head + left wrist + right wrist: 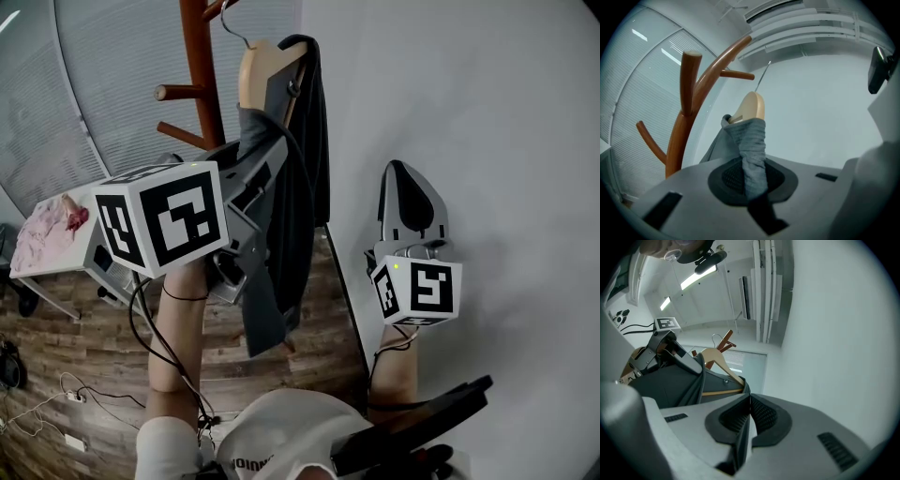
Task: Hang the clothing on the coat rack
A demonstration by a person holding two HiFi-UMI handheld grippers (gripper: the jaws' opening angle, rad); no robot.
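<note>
A dark grey garment (286,225) hangs on a wooden hanger (261,70) right next to the brown coat rack (200,66). The hanger's wire hook (234,28) reaches up near a rack arm; I cannot tell whether it rests on it. My left gripper (246,178) is shut on a fold of the garment (752,150) just below the hanger's shoulder (751,107). The rack's pegs (686,112) stand to the left of it. My right gripper (403,171) points up by the white wall, shut and empty (749,416), to the right of the garment (670,385).
A white wall (487,141) fills the right side. At the left stands a small table (37,267) with a pink cloth (52,232). Window blinds (112,66) are behind the rack. Cables (56,403) lie on the wooden floor.
</note>
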